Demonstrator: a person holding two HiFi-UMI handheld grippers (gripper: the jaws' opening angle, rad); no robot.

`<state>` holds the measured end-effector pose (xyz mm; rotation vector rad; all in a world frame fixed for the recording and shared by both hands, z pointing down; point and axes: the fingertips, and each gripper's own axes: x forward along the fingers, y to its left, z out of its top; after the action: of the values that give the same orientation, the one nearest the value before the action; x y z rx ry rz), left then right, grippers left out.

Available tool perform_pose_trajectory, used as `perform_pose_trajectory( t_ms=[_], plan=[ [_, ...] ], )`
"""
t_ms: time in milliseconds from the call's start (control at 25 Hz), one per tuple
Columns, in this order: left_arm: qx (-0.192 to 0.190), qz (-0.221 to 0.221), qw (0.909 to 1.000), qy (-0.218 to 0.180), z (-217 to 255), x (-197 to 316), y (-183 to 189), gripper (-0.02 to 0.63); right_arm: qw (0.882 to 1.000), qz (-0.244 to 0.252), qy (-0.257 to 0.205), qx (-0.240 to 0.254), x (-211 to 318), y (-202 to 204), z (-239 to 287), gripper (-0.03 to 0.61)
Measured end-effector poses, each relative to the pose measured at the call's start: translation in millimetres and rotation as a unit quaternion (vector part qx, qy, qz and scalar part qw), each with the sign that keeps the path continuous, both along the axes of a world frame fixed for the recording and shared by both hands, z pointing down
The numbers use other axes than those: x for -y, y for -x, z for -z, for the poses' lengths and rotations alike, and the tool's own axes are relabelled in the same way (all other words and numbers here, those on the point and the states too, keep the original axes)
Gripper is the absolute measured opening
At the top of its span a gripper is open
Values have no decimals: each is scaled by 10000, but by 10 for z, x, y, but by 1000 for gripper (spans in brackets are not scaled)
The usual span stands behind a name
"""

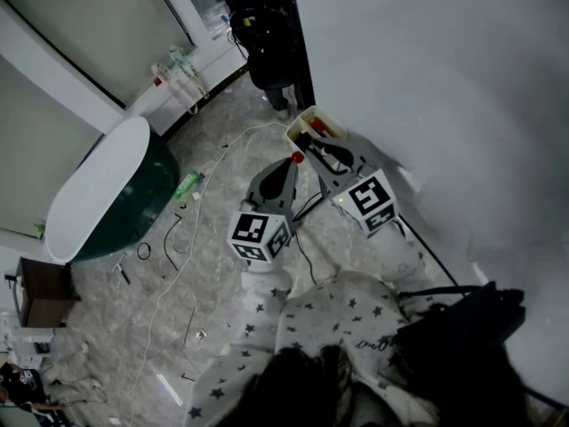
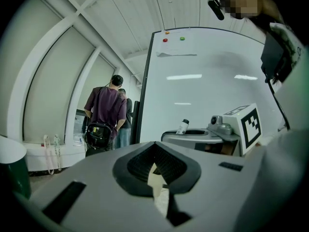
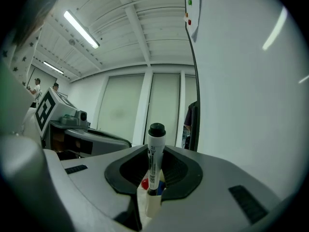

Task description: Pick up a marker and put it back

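A white marker with a black cap stands upright between my right gripper's jaws, which are shut on its barrel. Below it is a cream marker holder with a red cap and a blue cap showing. In the head view the holder hangs at the whiteboard's lower left, and my right gripper reaches into it. My left gripper hovers just left of it, shut and empty. The left gripper view shows its closed jaws and the marker beyond.
The whiteboard fills the right side. On the floor lie cables and a white-topped green tub. People stand by the whiteboard's far edge. A black bag hangs at the person's right.
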<state>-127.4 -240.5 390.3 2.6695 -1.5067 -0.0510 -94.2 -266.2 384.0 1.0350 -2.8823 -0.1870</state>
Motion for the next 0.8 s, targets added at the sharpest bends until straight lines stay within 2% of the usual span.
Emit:
perform_pose_trajectory(
  t_ms=[480,800],
  plan=[
    [-73,-216,9993,-282,671,-290,-189,0,9986,466,-245,42,-289,-28,720,69],
    [-48,-156,9990,-413,753,-371,-291,0,9977,542,-371,169,-363,-180,839,69]
  ],
)
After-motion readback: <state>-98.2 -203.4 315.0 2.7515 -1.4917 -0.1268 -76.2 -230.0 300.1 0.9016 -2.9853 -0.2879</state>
